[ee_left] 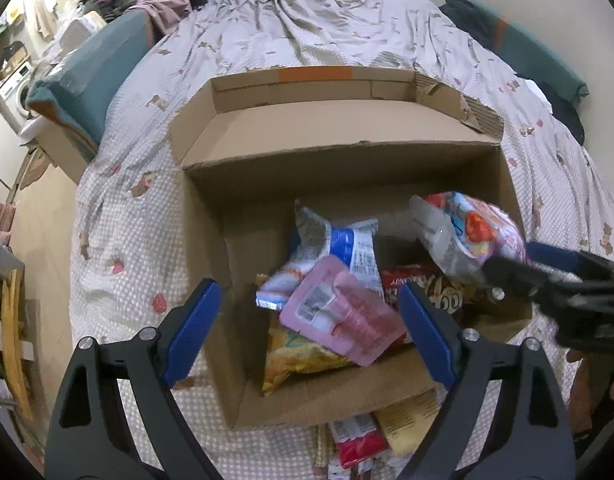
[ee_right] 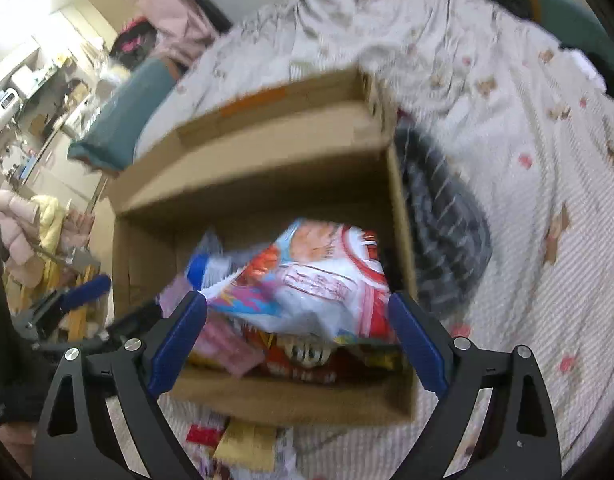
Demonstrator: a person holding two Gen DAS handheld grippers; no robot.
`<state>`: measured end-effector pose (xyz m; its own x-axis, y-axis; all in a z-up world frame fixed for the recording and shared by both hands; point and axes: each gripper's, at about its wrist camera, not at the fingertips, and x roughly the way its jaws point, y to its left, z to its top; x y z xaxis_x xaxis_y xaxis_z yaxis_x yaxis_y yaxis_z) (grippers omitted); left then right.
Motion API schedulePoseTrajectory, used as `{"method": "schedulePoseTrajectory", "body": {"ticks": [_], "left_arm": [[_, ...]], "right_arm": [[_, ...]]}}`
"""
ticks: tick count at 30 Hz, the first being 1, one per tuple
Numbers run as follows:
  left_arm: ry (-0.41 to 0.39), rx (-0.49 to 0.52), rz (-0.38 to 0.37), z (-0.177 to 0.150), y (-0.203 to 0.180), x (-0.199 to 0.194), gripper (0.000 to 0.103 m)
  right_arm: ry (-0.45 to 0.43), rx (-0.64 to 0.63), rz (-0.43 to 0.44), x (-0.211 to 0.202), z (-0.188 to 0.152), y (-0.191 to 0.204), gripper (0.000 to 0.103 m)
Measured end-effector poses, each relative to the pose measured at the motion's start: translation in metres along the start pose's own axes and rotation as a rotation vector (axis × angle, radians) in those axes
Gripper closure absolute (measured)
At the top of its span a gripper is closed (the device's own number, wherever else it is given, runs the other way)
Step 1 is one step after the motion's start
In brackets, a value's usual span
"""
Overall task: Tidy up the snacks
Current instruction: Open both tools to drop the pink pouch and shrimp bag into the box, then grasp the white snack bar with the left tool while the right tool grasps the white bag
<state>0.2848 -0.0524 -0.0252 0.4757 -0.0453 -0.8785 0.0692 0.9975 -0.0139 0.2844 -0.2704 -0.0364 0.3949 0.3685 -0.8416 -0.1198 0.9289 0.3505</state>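
Note:
An open cardboard box [ee_left: 211,216] [ee_right: 283,400] sits on the bed and holds several snack packets. My left gripper [ee_left: 307,286] hangs open above its near half, over a pink packet [ee_left: 339,312] that lies loose on a yellow bag [ee_left: 295,356]. A blue-and-white packet [ee_left: 335,248] and a red packet [ee_left: 427,284] lie behind. My right gripper [ee_right: 297,296] [ee_left: 523,264] is open over the box's right side. A white, red and blue snack bag [ee_right: 319,276] [ee_left: 467,232] sits between its spread fingers, with the pads not pressing on it. The left gripper [ee_right: 115,304] shows at the left.
More packets, a red one [ee_left: 355,436] and a beige one [ee_left: 407,420], lie on the dotted bedsheet [ee_left: 127,240] in front of the box. A dark striped cloth [ee_right: 439,220] lies right of the box. A teal cushion [ee_left: 95,80] and cluttered floor are at the left.

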Motion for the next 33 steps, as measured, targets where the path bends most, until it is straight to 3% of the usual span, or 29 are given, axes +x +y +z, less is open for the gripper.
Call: {"method": "schedulePoseTrajectory", "body": {"ticks": [3, 5, 20, 24, 33], "left_arm": [[-0.011, -0.013, 0.01, -0.009, 0.006, -0.007, 0.015], [-0.005, -0.021, 0.002, -0.014, 0.009, -0.011, 0.015], [-0.01, -0.057, -0.018, -0.048, 0.031, -0.043, 0.015], [-0.015, -0.07, -0.026, -0.061, 0.035, -0.049, 0.015], [0.005, -0.103, -0.049, -0.103, 0.049, -0.057, 0.015]], "right_arm": [[0.041, -0.067, -0.139, 0.012, -0.009, 0.007, 0.011], [0.062, -0.125, -0.172, 0.015, -0.014, 0.016, 0.011], [-0.047, -0.046, -0.053, -0.038, -0.048, 0.012, 0.009], [-0.034, 0.011, -0.028, -0.043, -0.062, 0.004, 0.009], [-0.021, 0.013, -0.015, -0.05, -0.101, 0.015, 0.009]]}}
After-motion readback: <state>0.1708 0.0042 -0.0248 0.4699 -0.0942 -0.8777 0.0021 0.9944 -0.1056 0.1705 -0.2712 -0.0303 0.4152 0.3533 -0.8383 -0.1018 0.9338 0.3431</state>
